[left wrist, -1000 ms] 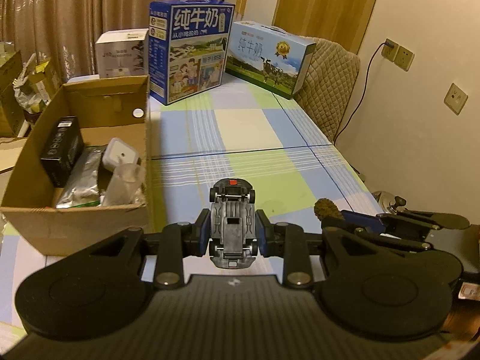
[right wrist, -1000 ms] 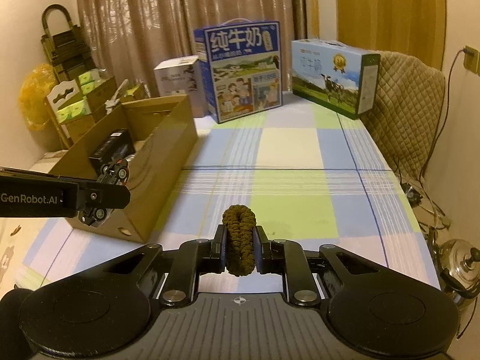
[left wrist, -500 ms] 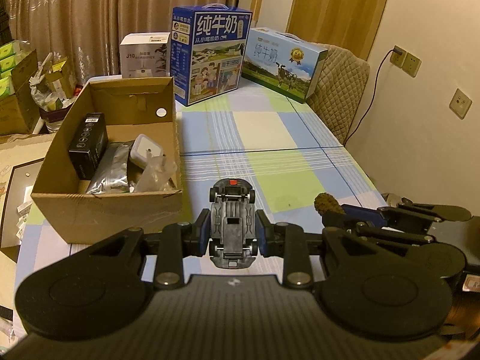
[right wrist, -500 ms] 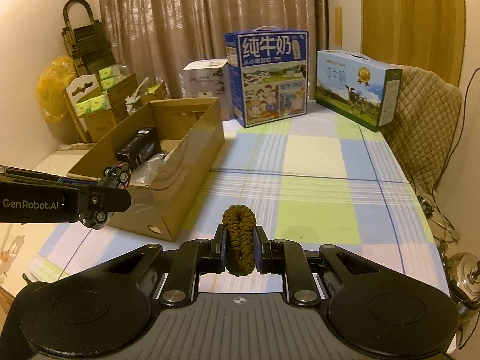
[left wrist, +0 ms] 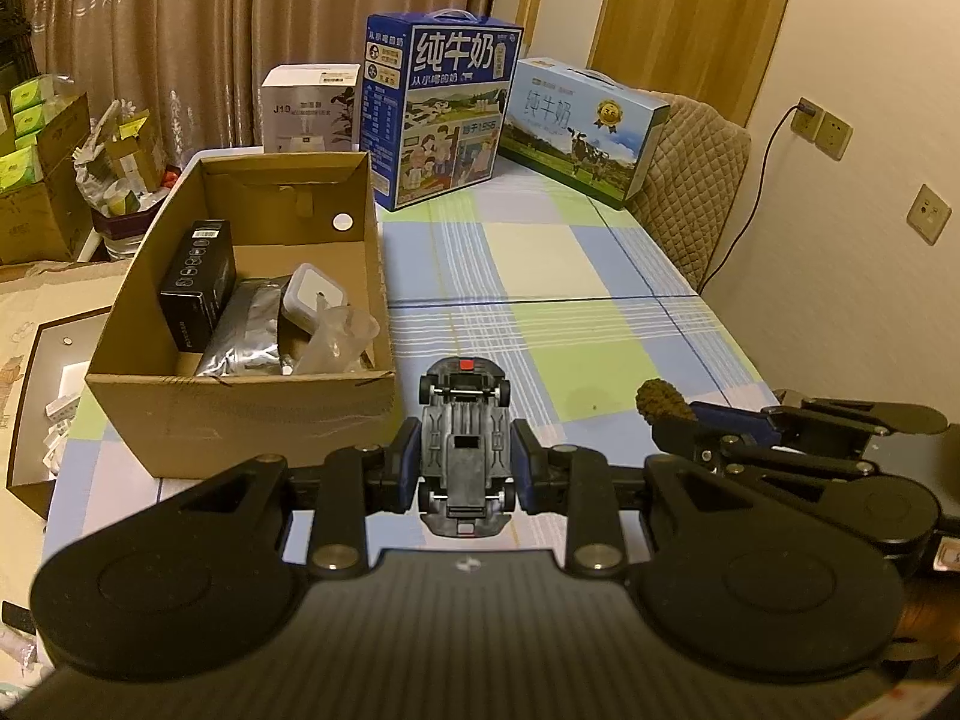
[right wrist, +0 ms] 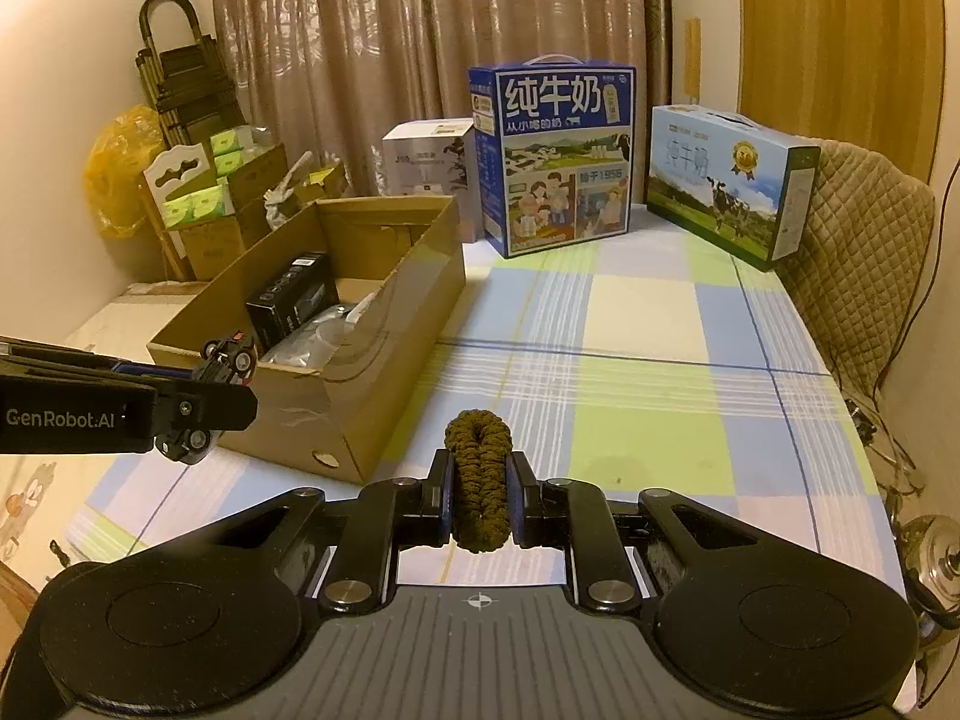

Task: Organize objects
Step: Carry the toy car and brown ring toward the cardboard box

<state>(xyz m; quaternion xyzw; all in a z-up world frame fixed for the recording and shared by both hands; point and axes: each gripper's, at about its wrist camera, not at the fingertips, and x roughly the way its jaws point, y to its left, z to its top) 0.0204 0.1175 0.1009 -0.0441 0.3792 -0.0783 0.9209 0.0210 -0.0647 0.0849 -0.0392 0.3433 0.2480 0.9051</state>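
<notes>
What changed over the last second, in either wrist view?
Both grippers pulled back from the table: the cardboard box and milk cartons look farther off, and more floor clutter shows at left. Nothing was taken or released. The left gripper remains clamped on the toy car, the right gripper on the brown scrunchie.

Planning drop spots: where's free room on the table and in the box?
Free: checked tablecloth between cardboard box and the milk cartons. Box's far end, past the black box, is bare; its near end is crowded around the foil bag.

Probably a home: curtains (right wrist: 384, 60), checked tablecloth (right wrist: 648, 312), milk cartons (left wrist: 441, 114), padded chair (left wrist: 690, 180)
</notes>
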